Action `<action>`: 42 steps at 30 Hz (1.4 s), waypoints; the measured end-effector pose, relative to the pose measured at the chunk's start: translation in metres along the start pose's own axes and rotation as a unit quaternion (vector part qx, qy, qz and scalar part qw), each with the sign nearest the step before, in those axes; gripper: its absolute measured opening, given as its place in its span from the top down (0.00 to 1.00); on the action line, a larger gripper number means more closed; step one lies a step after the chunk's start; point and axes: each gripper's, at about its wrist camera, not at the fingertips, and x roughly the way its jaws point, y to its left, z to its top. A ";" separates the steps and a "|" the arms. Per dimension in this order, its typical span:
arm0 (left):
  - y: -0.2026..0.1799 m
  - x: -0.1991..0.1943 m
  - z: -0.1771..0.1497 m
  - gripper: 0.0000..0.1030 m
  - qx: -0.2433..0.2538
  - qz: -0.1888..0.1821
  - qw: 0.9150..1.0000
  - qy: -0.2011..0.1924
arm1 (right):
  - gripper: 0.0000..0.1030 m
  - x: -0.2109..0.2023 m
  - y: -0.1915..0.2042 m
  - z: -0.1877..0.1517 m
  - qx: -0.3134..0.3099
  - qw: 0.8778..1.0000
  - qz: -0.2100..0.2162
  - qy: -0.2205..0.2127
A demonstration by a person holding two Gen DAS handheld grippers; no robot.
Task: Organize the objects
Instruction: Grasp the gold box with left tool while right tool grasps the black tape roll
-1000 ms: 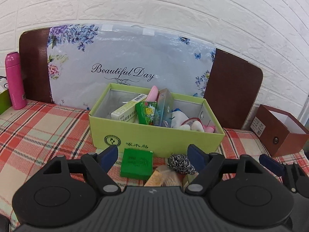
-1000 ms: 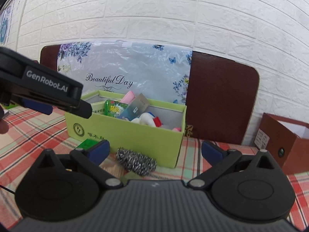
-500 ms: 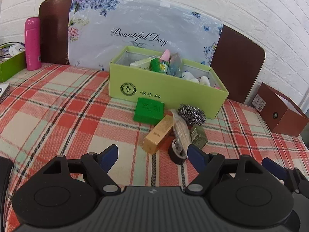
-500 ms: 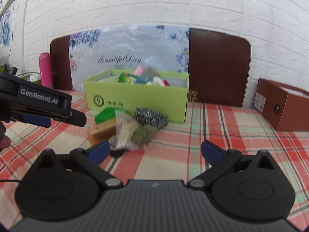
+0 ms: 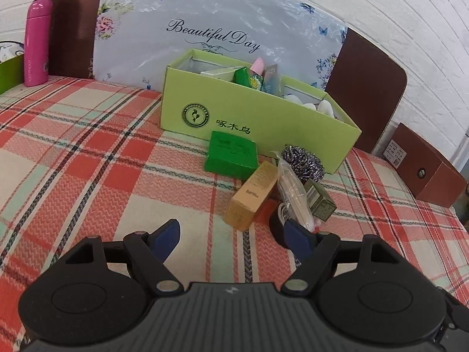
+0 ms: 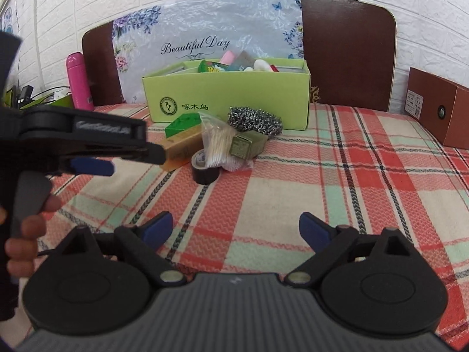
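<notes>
A lime green box (image 5: 258,123) holding several items stands at the back of the plaid tablecloth; it also shows in the right wrist view (image 6: 225,99). In front of it lie a green packet (image 5: 231,152), a tan box (image 5: 253,195), a steel scourer (image 5: 303,161), a bag of cotton swabs (image 6: 217,143), a small olive box (image 6: 244,146) and a black tape roll (image 6: 205,165). My left gripper (image 5: 231,240) is open and empty, just short of the pile. My right gripper (image 6: 236,230) is open and empty, further back.
A pink flask (image 5: 36,42) stands at the back left beside a green container (image 5: 10,72). A brown box (image 5: 422,170) sits at the right edge. A floral "Beautiful Day" board (image 5: 214,35) leans on the white brick wall.
Both grippers have pulled back from the green box and tilted down. The loose pile has come into full view. Both stay open.
</notes>
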 end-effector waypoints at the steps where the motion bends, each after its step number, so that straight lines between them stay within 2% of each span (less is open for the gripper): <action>1: -0.001 0.003 0.003 0.27 0.006 -0.004 1.000 -0.004 | 0.13 0.000 0.000 0.000 0.000 1.000 -0.001 0.001; 5: -0.002 0.020 0.015 0.38 0.019 -0.011 1.000 -0.004 | 0.20 0.002 -0.003 0.001 0.006 1.000 -0.004 0.004; 7: 0.002 0.028 0.020 0.51 0.014 -0.020 1.000 0.006 | 0.23 0.003 -0.004 0.003 0.007 1.000 -0.004 0.006; 8: 0.004 0.032 0.022 0.52 0.011 -0.025 1.000 0.012 | 0.26 0.004 -0.004 0.003 0.007 1.000 -0.004 0.006; 10: 0.006 0.038 0.024 0.62 0.006 -0.041 0.999 0.019 | 0.28 0.007 -0.004 0.006 0.009 1.000 -0.001 0.007; 15: 0.008 0.029 0.018 0.70 0.004 -0.054 0.998 0.030 | 0.37 0.021 0.000 0.018 0.011 1.000 0.013 0.006; 20: 0.018 -0.002 0.002 0.71 -0.011 -0.026 0.999 0.031 | 0.44 0.046 0.003 0.036 0.023 0.999 0.036 0.007; 24: 0.036 -0.025 -0.013 0.71 -0.057 -0.021 0.998 0.028 | 0.51 0.072 -0.004 0.049 0.075 0.996 0.049 0.018; 27: 0.037 -0.035 -0.018 0.71 -0.056 -0.018 0.998 0.028 | 0.53 0.090 -0.009 0.056 0.114 0.991 0.062 0.026; 28: 0.037 -0.036 -0.018 0.71 -0.053 -0.017 0.998 0.029 | 0.57 0.094 -0.009 0.057 0.121 0.990 0.068 0.027; 29: 0.037 -0.037 -0.018 0.71 -0.052 -0.017 0.998 0.030 | 0.68 0.096 -0.011 0.058 0.129 0.988 0.078 0.026; 30: 0.037 -0.037 -0.018 0.71 -0.052 -0.017 0.998 0.031 | 0.81 0.093 -0.010 0.059 0.129 0.988 0.078 0.019; 32: 0.037 -0.036 -0.019 0.71 -0.052 -0.018 0.998 0.032 | 0.84 0.084 -0.006 0.060 0.106 0.992 0.063 -0.005; 33: 0.037 -0.036 -0.019 0.71 -0.053 -0.018 0.998 0.032 | 0.91 0.079 -0.004 0.060 0.094 0.994 0.059 -0.015; 34: 0.036 -0.036 -0.019 0.71 -0.052 -0.017 0.998 0.032 | 0.93 0.074 -0.003 0.061 0.083 0.995 0.056 -0.022; 38: 0.034 -0.037 -0.021 0.71 -0.045 -0.014 0.998 0.031 | 0.95 0.047 0.002 0.058 0.035 0.997 0.045 -0.046; 42: 0.032 -0.035 -0.023 0.71 -0.047 -0.012 0.998 0.037 | 0.95 0.033 0.003 0.052 0.019 0.998 0.041 -0.050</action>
